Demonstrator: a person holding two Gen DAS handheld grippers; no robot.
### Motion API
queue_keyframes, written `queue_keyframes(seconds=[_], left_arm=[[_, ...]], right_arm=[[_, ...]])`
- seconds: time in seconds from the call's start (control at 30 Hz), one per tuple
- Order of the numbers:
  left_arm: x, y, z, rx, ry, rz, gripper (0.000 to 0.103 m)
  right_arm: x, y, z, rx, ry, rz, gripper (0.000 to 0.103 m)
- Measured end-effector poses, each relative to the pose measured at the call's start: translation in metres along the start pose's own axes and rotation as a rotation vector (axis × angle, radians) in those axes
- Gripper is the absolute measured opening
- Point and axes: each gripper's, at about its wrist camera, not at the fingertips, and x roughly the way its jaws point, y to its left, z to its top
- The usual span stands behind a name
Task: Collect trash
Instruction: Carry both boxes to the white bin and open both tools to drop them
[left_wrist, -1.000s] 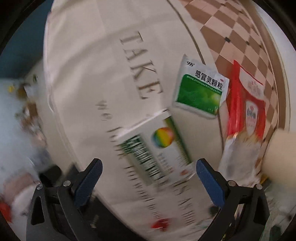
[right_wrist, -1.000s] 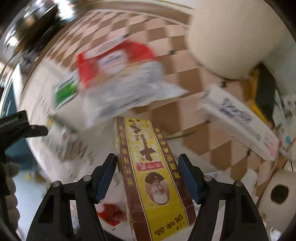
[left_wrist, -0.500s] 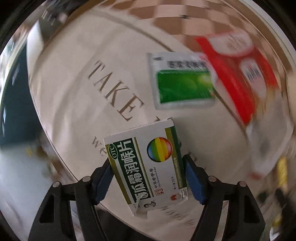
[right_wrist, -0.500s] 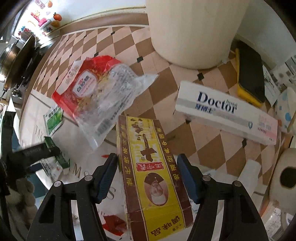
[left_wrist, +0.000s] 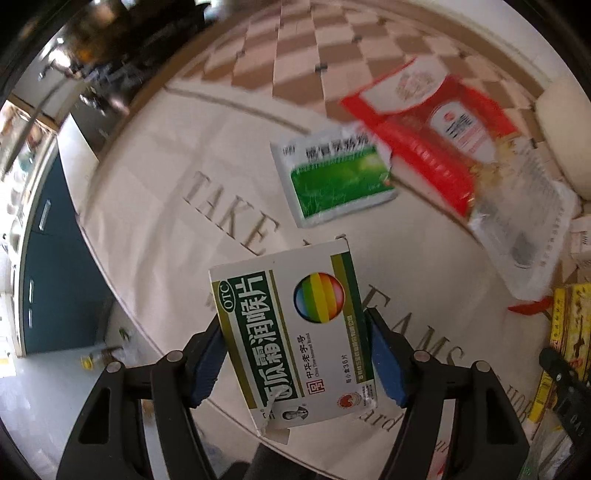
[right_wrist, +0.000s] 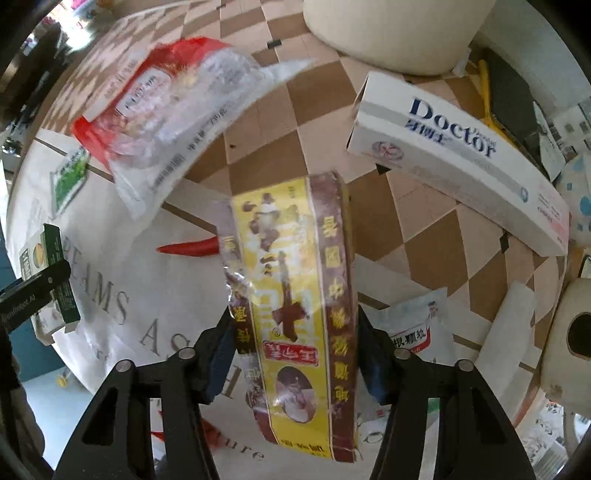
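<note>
The light, stiff medicine box (left_wrist: 295, 332) and the yellow carton (right_wrist: 295, 317) are pinched across their thin, easily dented sides by the closed left gripper (left_wrist: 295, 354) and right gripper (right_wrist: 291, 354)

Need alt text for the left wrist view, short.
The left tool grips a white and green medicine box with a rainbow circle above a cream cloth printed "TAKE". Beyond lie a green sachet and a red snack bag.

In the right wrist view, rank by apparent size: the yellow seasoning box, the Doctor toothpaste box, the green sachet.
1. Yellow seasoning box and Doctor toothpaste box: alike; the seasoning box, held in the right gripper, is nearest, so unranked.
2. Green sachet: smallest.
</note>
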Motion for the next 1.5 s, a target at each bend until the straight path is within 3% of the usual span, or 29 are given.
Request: queue_keyframes(seconds=[0.23,0.43,0.57,0.77,0.9,1.1,1.23,1.37,1.5], left_arm=[[-0.071,0.021,-0.020,0.016,-0.157,-0.046,0.068],[-0.086,0.102,-0.026,-0.020,-0.247,-0.113,0.068],[-0.107,0.155,-0.061,-0.072,-0.282,-0.130,0.068],[-0.094,0.276,-0.128,-0.215,-0.266,-0.113,0.068],[-0.038,0.367,-0.176,-0.345,-0.179,-0.081,0.068],[0.110,0.471,-0.244,-0.550,0.015,-0.089,0.068],[0.228,0.514,-0.279,-0.679,0.117,-0.149,0.068],[0.341,0.545,-0.303,-0.802,0.189,-0.269,0.068],[0.420,0.556,-0.316,-0.842,0.234,-0.327,0.069]], right_arm=[[-0.043,0.006,-0.020,0.015,-0.088,0.045,0.057],[-0.101,0.023,-0.040,0.024,-0.192,0.070,0.057],[-0.134,0.064,-0.055,0.014,-0.257,0.113,0.058],[-0.134,0.187,-0.101,-0.099,-0.271,0.196,0.058],[-0.097,0.288,-0.141,-0.209,-0.184,0.281,0.058],[0.018,0.434,-0.196,-0.376,0.010,0.346,0.058],[0.127,0.519,-0.229,-0.462,0.123,0.354,0.057],[0.245,0.584,-0.253,-0.512,0.242,0.360,0.057],[0.345,0.629,-0.269,-0.559,0.318,0.360,0.058]])
